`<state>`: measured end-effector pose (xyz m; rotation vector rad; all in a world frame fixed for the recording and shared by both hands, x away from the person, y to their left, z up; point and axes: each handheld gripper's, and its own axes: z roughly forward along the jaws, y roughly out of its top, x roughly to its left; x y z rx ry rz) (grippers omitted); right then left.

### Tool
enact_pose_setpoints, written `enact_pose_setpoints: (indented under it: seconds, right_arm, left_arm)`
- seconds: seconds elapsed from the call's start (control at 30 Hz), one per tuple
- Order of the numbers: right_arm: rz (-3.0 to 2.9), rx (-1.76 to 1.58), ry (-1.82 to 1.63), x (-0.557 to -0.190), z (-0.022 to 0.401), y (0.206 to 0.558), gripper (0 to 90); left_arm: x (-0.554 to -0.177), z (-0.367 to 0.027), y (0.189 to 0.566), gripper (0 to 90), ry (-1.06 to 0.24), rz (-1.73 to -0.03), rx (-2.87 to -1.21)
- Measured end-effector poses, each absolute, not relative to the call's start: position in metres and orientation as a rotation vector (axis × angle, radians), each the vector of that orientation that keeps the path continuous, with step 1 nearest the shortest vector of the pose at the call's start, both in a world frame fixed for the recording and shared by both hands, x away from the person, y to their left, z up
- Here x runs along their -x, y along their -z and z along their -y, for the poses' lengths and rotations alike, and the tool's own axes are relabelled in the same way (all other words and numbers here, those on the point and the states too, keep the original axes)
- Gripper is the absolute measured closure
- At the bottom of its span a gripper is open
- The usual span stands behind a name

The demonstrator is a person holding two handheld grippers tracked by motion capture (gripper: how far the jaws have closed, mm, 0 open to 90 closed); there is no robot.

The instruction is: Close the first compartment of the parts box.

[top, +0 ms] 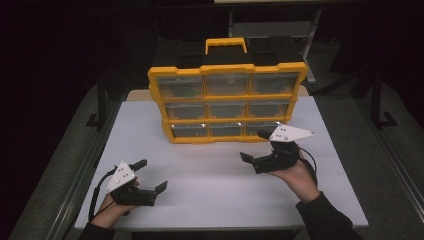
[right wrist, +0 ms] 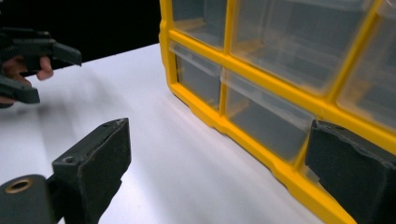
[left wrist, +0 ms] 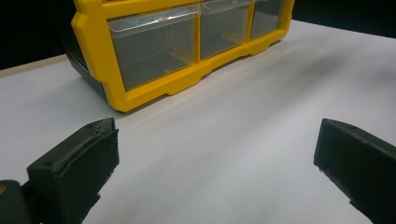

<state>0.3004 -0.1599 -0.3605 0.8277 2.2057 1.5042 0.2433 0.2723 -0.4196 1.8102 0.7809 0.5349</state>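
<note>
The yellow organiser (top: 227, 102) stands upright toward the back of the white table (top: 210, 185), handle on top, three rows of three clear drawers facing the person; the bottom row (top: 226, 129) sits nearest the grippers, and in the right gripper view those drawers look empty or nearly so, though glare hides much; hard glossy plastic frame, thin see-through fronts with a small lip along each top edge.

The right gripper (top: 254, 145) is in close at the lower right corner of the case, jaws spread wide with nothing between them; one jaw lies just in front of the yellow frame, touching or not I cannot tell. The left gripper (top: 153, 176) hangs low over the near left of the table, well apart from the case, jaws wide too and empty.

This reads as the approach, nothing gripped yet; my judgement is a bottom-row drawer is the target. The next move calls for lining one pad under that lip and closing gently; the front is slick and thin, so a skewed pinch could slip; the light case may slide, so the left gripper may need to brace it.
</note>
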Motion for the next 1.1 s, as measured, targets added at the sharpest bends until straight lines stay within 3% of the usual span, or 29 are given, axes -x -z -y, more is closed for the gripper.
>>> enact_pose_setpoints:
  seconds: [0.57, 1.1]
  right_arm:
    - [-2.128, -0.977, -1.489, -0.262, 0.211, 0.403, 5.8]
    - [-2.113, -1.044, -1.435, -0.248, 0.231, 0.428, 5.8]
  left_arm:
    - [-0.240, -0.266, 0.420, 0.0, -0.528, -0.752, -1.836]
    - [-0.240, -0.268, 0.419, 0.0, -0.536, -0.758, -1.824]
